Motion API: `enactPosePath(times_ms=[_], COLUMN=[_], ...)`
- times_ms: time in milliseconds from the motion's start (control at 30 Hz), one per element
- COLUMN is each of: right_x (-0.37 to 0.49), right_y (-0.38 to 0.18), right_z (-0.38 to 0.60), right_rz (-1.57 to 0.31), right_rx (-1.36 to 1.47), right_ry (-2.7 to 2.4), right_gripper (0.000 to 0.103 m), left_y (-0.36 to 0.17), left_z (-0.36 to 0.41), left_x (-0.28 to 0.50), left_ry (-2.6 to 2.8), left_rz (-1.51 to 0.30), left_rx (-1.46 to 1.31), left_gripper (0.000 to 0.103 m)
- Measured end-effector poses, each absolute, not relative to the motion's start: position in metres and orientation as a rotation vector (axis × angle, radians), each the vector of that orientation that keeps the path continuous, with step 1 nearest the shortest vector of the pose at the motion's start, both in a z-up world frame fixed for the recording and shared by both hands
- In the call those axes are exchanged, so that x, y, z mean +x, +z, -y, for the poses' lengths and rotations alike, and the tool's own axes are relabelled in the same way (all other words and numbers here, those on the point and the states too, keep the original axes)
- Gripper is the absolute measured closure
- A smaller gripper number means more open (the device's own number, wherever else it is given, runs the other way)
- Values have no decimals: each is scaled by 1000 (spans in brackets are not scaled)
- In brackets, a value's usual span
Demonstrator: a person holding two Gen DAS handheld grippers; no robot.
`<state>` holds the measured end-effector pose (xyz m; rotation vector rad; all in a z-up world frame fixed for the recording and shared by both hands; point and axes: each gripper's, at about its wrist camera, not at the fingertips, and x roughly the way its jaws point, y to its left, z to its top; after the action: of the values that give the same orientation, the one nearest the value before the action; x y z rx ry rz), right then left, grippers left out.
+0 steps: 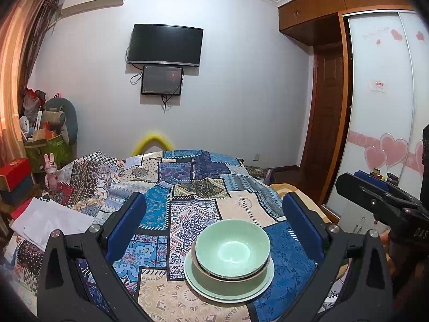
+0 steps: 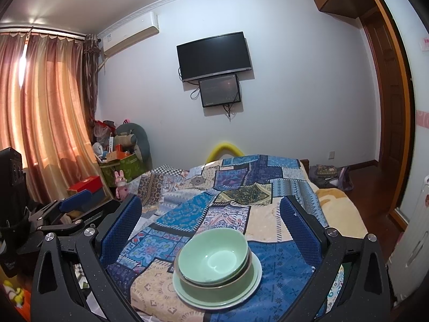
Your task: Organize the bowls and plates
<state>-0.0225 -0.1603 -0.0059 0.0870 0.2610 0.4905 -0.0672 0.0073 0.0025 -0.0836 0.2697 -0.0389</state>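
Both tongs stood released, gripping nothing: the left gripper (image 1: 214, 222) and the right gripper (image 2: 211, 222) each held blue-padded fingers wide apart above the patchwork-patterned bedspread (image 1: 187, 187). Between them, near the bedspread's near edge, a pale green ceramic bowl (image 1: 232, 249) nested in a darker green bowl (image 1: 230, 281) on a pale green plate (image 1: 199, 285).
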Motion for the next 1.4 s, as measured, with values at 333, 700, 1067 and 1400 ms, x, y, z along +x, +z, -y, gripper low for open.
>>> enactPosePath(times_ms=[333,700,1067,1400], right_x=[-22,-20,-19,-17], right_y=[-7,-6,-7,-10], right_z=[162,160,159,157], right_rz=[-262,-269,-277,-285], right_rx=[94,85,85,78], right_ry=[488,496,499,505], right_gripper=[0,0,0,0], left_y=[2,2,3,2], left_z=[-11,-11,-12,-8], left_x=[-67,-67,-68,-69], left_ry=[-47,-44,-45,-31], left_rz=[-277,-273,-262,-259], left_rx=[-102,-100,-94,-78], left_gripper=[0,0,0,0])
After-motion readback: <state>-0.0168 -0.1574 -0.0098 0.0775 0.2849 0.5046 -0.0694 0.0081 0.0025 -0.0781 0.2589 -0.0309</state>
